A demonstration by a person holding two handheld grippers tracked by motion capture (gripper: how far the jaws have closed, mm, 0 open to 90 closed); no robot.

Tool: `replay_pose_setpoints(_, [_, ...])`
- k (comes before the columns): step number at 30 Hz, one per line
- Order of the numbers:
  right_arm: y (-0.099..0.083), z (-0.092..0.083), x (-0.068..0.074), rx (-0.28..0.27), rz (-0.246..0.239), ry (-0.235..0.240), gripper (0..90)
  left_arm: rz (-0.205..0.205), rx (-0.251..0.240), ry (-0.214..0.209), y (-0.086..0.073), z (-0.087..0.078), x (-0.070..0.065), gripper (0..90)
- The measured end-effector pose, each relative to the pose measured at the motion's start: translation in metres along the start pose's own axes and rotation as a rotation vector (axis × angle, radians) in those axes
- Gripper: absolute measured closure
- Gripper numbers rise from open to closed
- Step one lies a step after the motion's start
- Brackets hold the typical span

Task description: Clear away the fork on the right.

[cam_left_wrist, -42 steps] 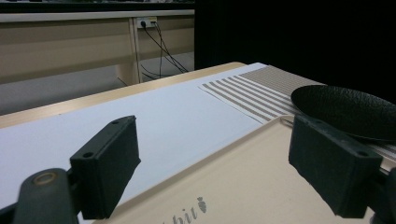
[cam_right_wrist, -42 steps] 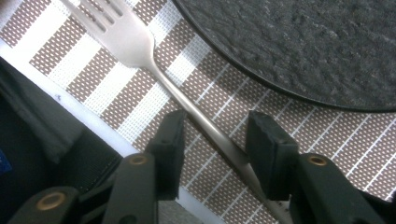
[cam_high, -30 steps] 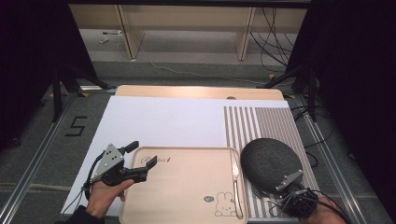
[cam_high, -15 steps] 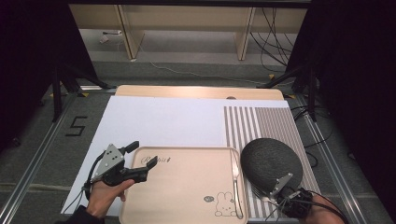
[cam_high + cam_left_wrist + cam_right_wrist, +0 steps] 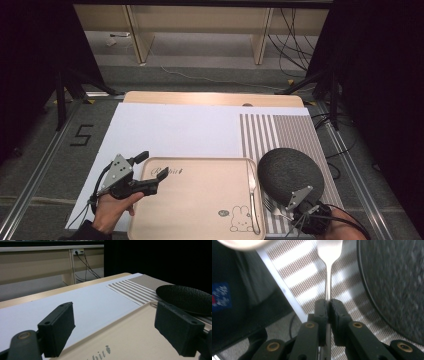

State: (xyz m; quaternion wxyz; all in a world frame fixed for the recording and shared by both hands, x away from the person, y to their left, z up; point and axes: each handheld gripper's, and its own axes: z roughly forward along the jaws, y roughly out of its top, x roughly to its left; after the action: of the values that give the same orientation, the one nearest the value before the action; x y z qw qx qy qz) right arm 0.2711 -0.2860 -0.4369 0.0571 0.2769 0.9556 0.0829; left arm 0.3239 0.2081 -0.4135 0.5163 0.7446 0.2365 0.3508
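A silver fork [image 5: 328, 277] lies on the striped placemat [image 5: 280, 132], between a beige rabbit tray [image 5: 195, 200] and a dark round plate [image 5: 290, 172]. My right gripper [image 5: 328, 302] has just been closing its jaws and is now shut on the fork's handle; from above it [image 5: 290, 216] sits at the plate's near edge, with the fork [image 5: 272, 206] pointing toward the tray. My left gripper [image 5: 151, 166] stands open over the tray's far left corner, its jaws [image 5: 117, 332] astride the tray rim [image 5: 120, 321] without touching it.
A table knife [image 5: 251, 195] lies along the tray's right side. A white sheet [image 5: 175, 130] covers the table's left and middle. The dark plate [image 5: 185, 296] sits close to the tray's right rim. Beyond the table lie cables and shelf legs.
The right gripper has shifted slightly left and toward the table's near edge beside the plate, and its jaws have come together on the fork handle. The left gripper has stayed put.
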Motion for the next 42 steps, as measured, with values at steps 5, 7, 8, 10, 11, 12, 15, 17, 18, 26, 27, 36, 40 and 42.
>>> replay_pose_setpoints(5, [0.008, -0.008, 0.003, -0.097, 0.011, 0.037, 84.4, 0.0, -0.001, 0.002, 0.0, 0.0, 0.0, 15.9])
replay_pose_setpoints(7, [0.013, -0.01, 0.003, -0.138, 0.01, 0.045, 84.4, 0.0, -0.001, -0.001, 0.0, 0.0, 0.0, 15.9])
replay_pose_setpoints(8, [0.014, -0.011, 0.003, -0.147, 0.025, 0.05, 84.4, -0.001, -0.001, 0.0, 0.0, 0.0, 0.0, 15.9])
replay_pose_setpoints(10, [0.018, -0.011, 0.003, -0.173, 0.032, 0.058, 84.4, -0.001, -0.002, 0.001, 0.0, 0.0, 0.0, 15.9])
replay_pose_setpoints(11, [0.02, -0.012, 0.004, -0.177, 0.043, 0.066, 84.5, 0.001, 0.001, 0.002, 0.0, 0.0, 0.0, 15.9])
replay_pose_setpoints(12, [0.022, -0.012, 0.004, -0.192, 0.049, 0.073, 84.5, 0.001, 0.001, 0.001, 0.0, 0.0, 0.0, 15.9])
replay_pose_setpoints(15, [0.029, -0.013, 0.005, -0.219, 0.064, 0.089, 84.5, 0.001, 0.0, 0.003, 0.0, 0.0, 0.0, 15.9])
replay_pose_setpoints(17, [0.033, -0.013, 0.005, -0.238, 0.068, 0.093, 84.5, 0.001, 0.002, 0.001, 0.0, 0.0, 0.0, 15.9])
replay_pose_setpoints(18, [0.035, -0.014, 0.004, -0.252, 0.077, 0.102, 84.5, 0.0, 0.0, 0.0, 0.0, 0.0, 0.0, 15.9])
replay_pose_setpoints(26, [0.051, -0.015, 0.002, -0.3, 0.127, 0.132, 84.5, 0.0, 0.0, 0.004, 0.0, 0.0, 0.0, 15.9])
replay_pose_setpoints(27, [0.053, -0.015, 0.002, -0.303, 0.129, 0.137, 84.5, 0.0, 0.001, 0.004, 0.0, 0.0, 0.0, 16.0])
replay_pose_setpoints(36, [0.077, -0.014, 0.004, -0.325, 0.144, 0.164, 84.6, 0.0, 0.0, 0.005, 0.0, 0.0, 0.001, 15.9])
replay_pose_setpoints(40, [0.09, -0.012, 0.01, -0.325, 0.131, 0.176, 84.5, -0.001, -0.002, 0.003, 0.0, 0.0, 0.0, 15.9])
replay_pose_setpoints(42, [0.095, -0.011, 0.013, -0.325, 0.124, 0.18, 84.6, -0.005, -0.005, 0.003, 0.0, 0.0, 0.0, 15.9])
